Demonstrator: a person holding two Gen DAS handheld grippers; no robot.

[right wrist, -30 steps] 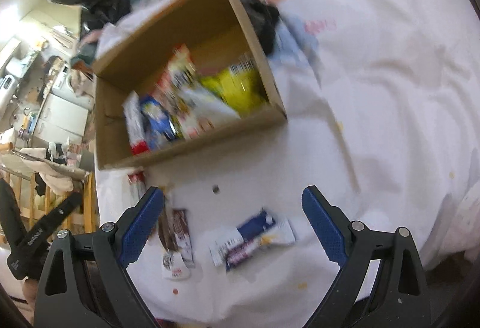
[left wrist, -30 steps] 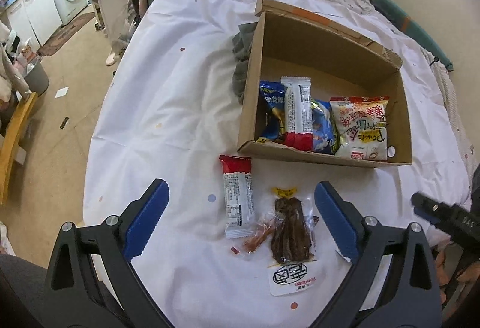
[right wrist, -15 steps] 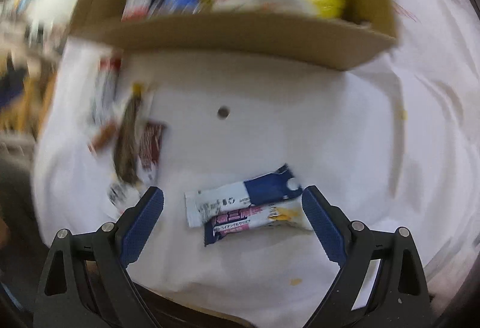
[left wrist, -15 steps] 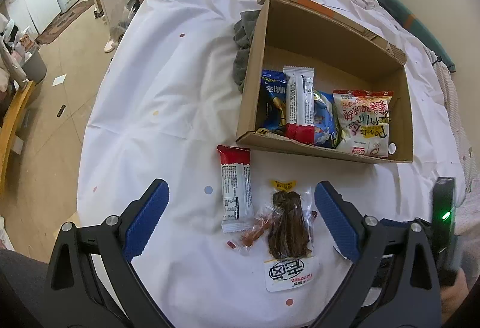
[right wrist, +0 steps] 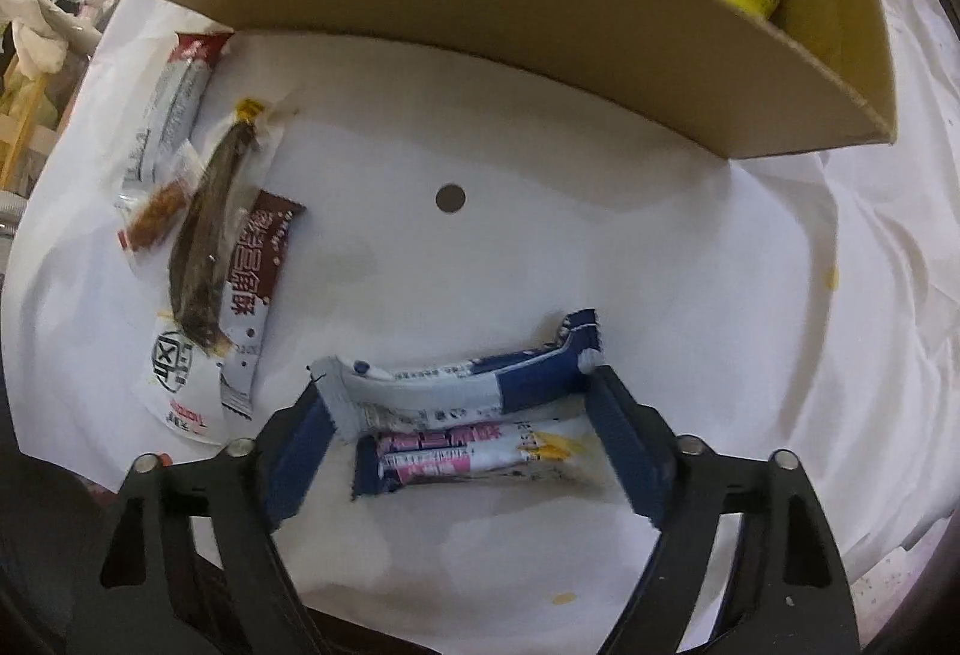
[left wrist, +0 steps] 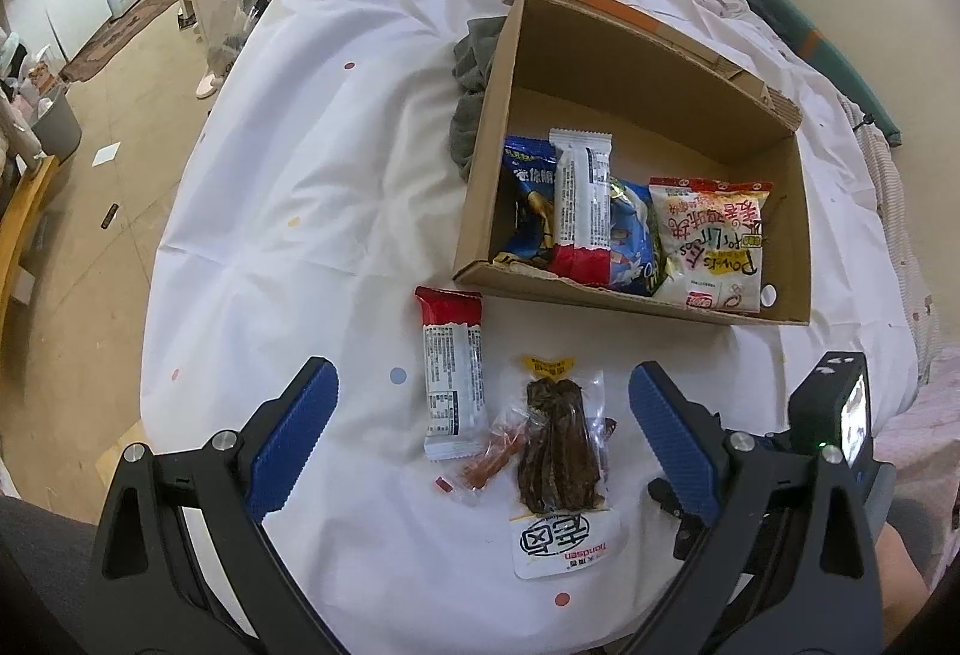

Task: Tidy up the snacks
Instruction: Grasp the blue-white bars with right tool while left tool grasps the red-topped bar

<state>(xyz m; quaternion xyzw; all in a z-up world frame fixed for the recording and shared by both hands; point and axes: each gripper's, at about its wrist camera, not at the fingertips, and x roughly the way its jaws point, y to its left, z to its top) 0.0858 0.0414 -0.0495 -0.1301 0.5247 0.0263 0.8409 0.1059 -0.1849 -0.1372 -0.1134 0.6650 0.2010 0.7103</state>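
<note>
A cardboard box [left wrist: 672, 55] on the white sheet holds several snack packs. In front of it lie a red-and-white bar [left wrist: 453, 364] and a clear pack of dark dried meat [left wrist: 561, 445]. My left gripper [left wrist: 480, 430] is open above these two, touching neither. My right gripper [right wrist: 462, 427] is open and low over the sheet. Its blue pads straddle a blue-and-white bar [right wrist: 462, 385] and a pink-and-white bar [right wrist: 474, 454]. The blue-and-white bar's ends touch both pads. A brown bar [right wrist: 258, 259] lies beside the dried meat [right wrist: 207, 229].
The box's front wall [right wrist: 492, 13] rises close ahead of the right gripper. A grey cloth [left wrist: 471, 97] lies against the box's left side. The bed edge drops to the floor on the left [left wrist: 108, 175]. The right gripper's body [left wrist: 834, 427] shows beside my left one.
My right gripper has swung down and dropped close to the sheet, coming around the two bars at the front. My left gripper has drifted slightly, staying open.
</note>
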